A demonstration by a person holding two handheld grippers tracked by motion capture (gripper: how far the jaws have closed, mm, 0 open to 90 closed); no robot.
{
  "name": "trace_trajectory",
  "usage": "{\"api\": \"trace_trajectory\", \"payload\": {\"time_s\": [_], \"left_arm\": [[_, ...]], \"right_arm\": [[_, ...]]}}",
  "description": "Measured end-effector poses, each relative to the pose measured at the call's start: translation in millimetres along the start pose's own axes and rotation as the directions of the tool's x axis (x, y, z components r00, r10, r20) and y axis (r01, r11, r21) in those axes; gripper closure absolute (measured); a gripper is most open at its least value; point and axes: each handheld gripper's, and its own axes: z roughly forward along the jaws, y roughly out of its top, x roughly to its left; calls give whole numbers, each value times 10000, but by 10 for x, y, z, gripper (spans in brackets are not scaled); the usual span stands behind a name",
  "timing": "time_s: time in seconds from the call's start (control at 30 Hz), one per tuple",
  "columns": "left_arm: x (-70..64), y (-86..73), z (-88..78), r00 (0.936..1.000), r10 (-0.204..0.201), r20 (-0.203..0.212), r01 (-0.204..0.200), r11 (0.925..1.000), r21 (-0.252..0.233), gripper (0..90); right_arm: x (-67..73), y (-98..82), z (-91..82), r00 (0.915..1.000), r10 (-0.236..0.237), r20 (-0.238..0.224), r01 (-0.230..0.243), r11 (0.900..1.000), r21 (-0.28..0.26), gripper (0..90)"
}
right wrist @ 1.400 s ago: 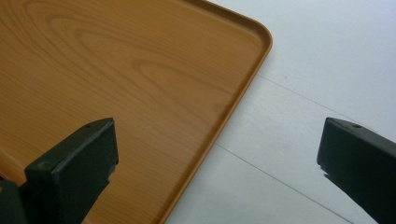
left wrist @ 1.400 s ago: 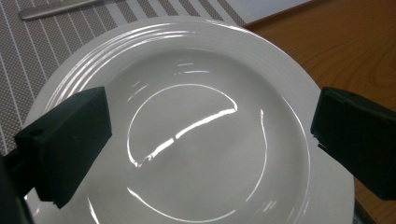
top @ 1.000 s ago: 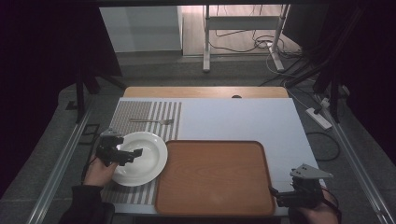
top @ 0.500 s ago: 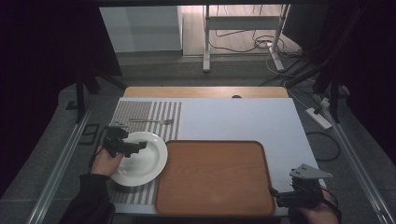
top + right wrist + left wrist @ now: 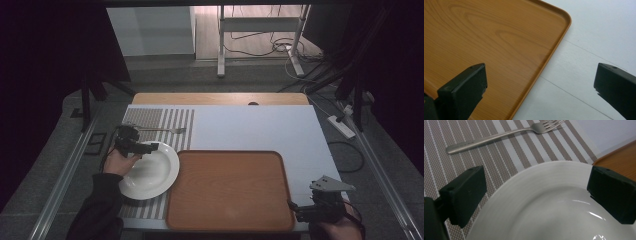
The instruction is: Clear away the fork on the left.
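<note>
Dim table: left tongs (image 5: 534, 195), released, straddle the plate (image 5: 544, 207) rim; right tongs (image 5: 539, 92) gape beside the tray (image 5: 486, 45). Glazed rim could slip when pinched.

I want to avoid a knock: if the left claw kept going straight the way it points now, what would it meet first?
Probably the white plate: the left claw is open, its jaws apart over the plate's rim. Beyond that lies the fork on the striped mat. How far above the plate it is stays unclear.

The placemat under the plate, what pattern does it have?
The placemat has brown-grey and white stripes, clearest in the left gripper view.
</note>
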Motion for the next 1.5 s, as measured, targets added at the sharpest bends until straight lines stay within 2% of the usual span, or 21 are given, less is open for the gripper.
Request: {"api": "trace_trajectory", "payload": {"time_s": [0.4, 0.6, 0.67, 0.73, 0.8, 0.93, 0.97, 1.0, 1.07, 1.1, 1.13, 1.17, 1.27, 1.33, 1.5], "left_arm": [[187, 196, 149, 10000, -79, 57, 78, 9998, 156, 26], [253, 300, 250, 9998, -8, -199, 15, 9994, 340, 61], [277, 328, 276, 9996, -6, -266, 17, 9992, 412, 129], [300, 352, 297, 9994, 9, -349, 8, 9989, 476, 149], [322, 375, 305, 9992, 4, -405, 15, 9989, 476, 250], [366, 432, 325, 9993, 99, -348, -77, 9980, 622, 389], [372, 447, 332, 9992, 104, -388, -77, 9976, 689, 389], [376, 460, 339, 9989, 152, -447, -117, 9970, 766, 494], [378, 482, 352, 9976, 319, -612, -265, 9958, 878, 607], [383, 492, 357, 9978, 325, -571, -273, 9956, 898, 607], [392, 503, 365, 9980, 303, -551, -250, 9953, 938, 656], [402, 517, 373, 9981, 242, -569, -182, 9943, 1050, 757], [442, 559, 397, 9969, 351, -704, -258, 9914, 1284, 893], [475, 591, 420, 9960, 405, -791, -289, 9894, 1420, 893], [566, 647, 516, 9959, 231, -869, -98, 9885, 1506, 894]], "right_arm": [[3, 0, 5, 10000, -19, -35, 19, 10000, 17, 0], [3, 0, 5, 10000, -32, -47, 32, 10000, 19, 0], [3, 0, 5, 10000, -36, -53, 37, 10000, 22, 0], [4, 0, 5, 10000, -52, -63, 52, 10000, 21, 0], [6, 0, 6, 9999, -75, -72, 76, 10000, 33, 0], [8, 0, 8, 9999, -105, -72, 106, 9999, 40, 0], [8, 0, 8, 9999, -105, -72, 106, 9999, 40, 0], [10, 2, 7, 9999, -132, -51, 133, 9999, 72, 0], [10, 2, 7, 9998, -164, -61, 165, 9998, 100, 0], [10, 2, 7, 9998, -164, -61, 165, 9998, 100, 0], [11, 2, 9, 9998, -162, -85, 162, 9998, 88, 0], [12, 2, 11, 9998, -176, -83, 176, 9998, 95, 0], [12, 2, 10, 9997, -198, -113, 199, 9997, 102, 0], [10, 2, 10, 9998, -189, -111, 190, 9998, 104, 0], [8, 2, 9, 9997, -186, -137, 187, 9998, 111, 0]]}}
